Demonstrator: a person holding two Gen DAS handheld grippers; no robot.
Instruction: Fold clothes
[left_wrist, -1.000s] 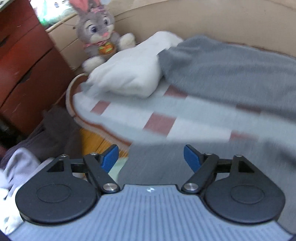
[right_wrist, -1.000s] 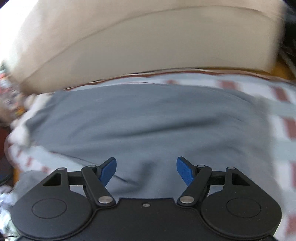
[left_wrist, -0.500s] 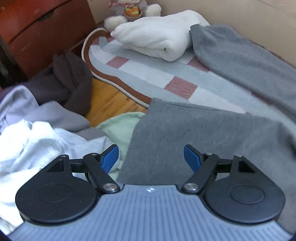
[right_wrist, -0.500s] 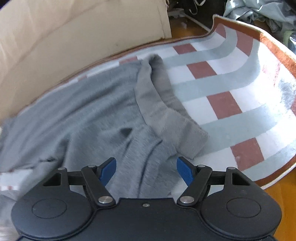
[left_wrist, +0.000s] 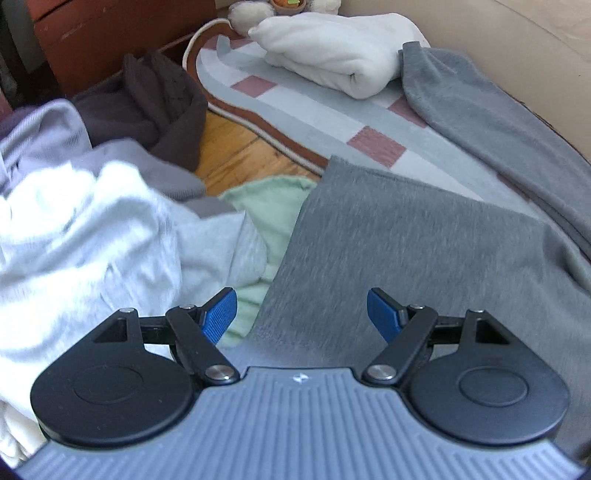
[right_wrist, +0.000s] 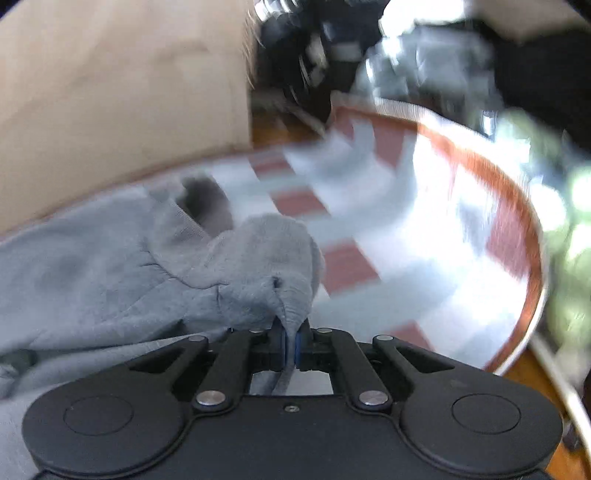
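A grey sweatshirt (left_wrist: 424, 236) lies spread over a checked rug (left_wrist: 314, 122). In the left wrist view my left gripper (left_wrist: 302, 314) hangs open just above the garment's near left corner, nothing between its blue pads (left_wrist: 219, 314). In the right wrist view my right gripper (right_wrist: 291, 341) is shut on a bunched fold of the grey sweatshirt (right_wrist: 258, 266) near its ribbed cuff or hem. The cloth rises in a peak out of the closed jaws. The rest of the garment trails off to the left.
A pile of white, grey and dark clothes (left_wrist: 92, 221) lies left of the rug on the wooden floor (left_wrist: 236, 155), with a pale green cloth (left_wrist: 269, 206) beside it. A folded white garment (left_wrist: 332, 51) and a plush toy sit at the rug's far end. A beige sofa base (right_wrist: 122, 92) runs along the back.
My right gripper went from wide open to shut on a fold of the grey sweatshirt. My left gripper swung down toward the garment's near corner and stayed open.
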